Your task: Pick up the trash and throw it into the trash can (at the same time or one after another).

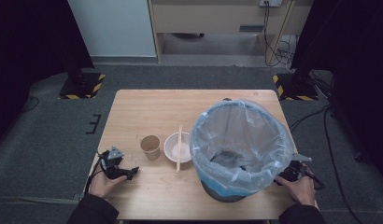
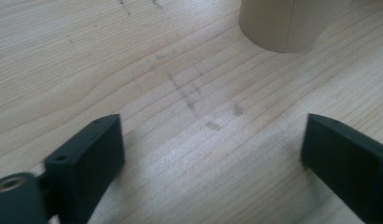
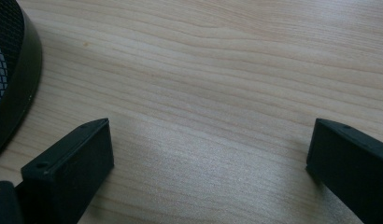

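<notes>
Grippers: left gripper (image 1: 129, 172) low at the table's near left, jaws spread wide over bare wood, nothing between them; right gripper (image 1: 292, 173) at the near right edge, partly hidden behind the bin, jaws likewise wide and empty. Paper cup (image 1: 151, 147) just beyond the left gripper, its top cut off in the left gripper view. White bowl (image 1: 177, 147) beside the cup, chopsticks (image 1: 179, 148) laid across it. Black mesh bin (image 1: 241, 147) with clear liner, right of the bowl. Light wooden table (image 1: 147, 107), faint pencil marks. Grey carpet (image 1: 45, 135); dark curtains either side, details unclear.
</notes>
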Tool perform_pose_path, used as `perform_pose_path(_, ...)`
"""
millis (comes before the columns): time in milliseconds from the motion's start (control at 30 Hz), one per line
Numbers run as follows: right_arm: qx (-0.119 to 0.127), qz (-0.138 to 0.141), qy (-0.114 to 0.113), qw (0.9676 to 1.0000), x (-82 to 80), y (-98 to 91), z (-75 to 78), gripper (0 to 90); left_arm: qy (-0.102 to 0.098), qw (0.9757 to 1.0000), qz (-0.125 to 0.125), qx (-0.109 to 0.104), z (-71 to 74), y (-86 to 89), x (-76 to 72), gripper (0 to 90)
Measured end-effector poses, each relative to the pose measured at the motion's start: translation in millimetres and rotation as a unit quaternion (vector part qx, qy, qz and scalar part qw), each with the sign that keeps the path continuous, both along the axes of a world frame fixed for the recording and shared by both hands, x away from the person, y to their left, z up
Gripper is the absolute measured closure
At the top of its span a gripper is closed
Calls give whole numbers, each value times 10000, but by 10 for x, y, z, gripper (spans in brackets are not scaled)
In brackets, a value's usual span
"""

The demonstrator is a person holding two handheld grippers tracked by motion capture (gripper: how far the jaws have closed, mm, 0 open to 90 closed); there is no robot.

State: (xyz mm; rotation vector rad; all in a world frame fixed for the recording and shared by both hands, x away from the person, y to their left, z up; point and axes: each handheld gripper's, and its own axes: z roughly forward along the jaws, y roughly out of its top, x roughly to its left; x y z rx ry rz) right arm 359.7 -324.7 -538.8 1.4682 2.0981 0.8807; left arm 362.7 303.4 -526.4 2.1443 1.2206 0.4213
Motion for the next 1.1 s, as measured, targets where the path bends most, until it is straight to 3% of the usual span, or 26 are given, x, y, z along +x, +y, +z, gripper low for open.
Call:
perform_pose_path(100, -10, 30, -9, 10000, -3, -11, -1, 7, 21, 9999, 128, -73, 39, 16, -9, 148)
perform_pose_path(200, -9, 27, -10, 10000, -14, -33, 0, 11, -265, 9990, 310, -169, 137, 55, -21, 155)
perform_pose_path(367, -12, 60, -8, 10000, -17, -40, 0, 10, -560, 9953, 673, -405, 259, 123, -43, 155)
perform_pose_path(500, -12, 62, -8, 10000, -17, -40, 0, 10, -743, 9926, 855, -430, 331, 158, -54, 148)
perform_pose_path(667, -14, 62, -8, 10000, -17, -40, 0, 10, -915, 9896, 903, -644, 406, 169, -59, 176)
perform_pose_path(900, -20, 69, -7, 10000, -16, -39, -1, 7, -1505, 9794, 959, -940, 646, 103, -80, 194)
perform_pose_path(933, -21, 71, -7, 10000, -16, -39, -1, 7, -1505, 9794, 959, -940, 646, 103, -80, 195)
perform_pose_path(967, -24, 70, -7, 10000, -16, -39, -1, 7, -1658, 9756, 986, -1048, 709, 77, -81, 194)
perform_pose_path(1033, -24, 71, -7, 10000, -16, -39, -1, 7, -1723, 9744, 981, -1056, 743, 68, -77, 194)
perform_pose_path(1100, -28, 70, -6, 10000, -16, -38, -1, 7, -1873, 9705, 1007, -1134, 832, 36, -58, 194)
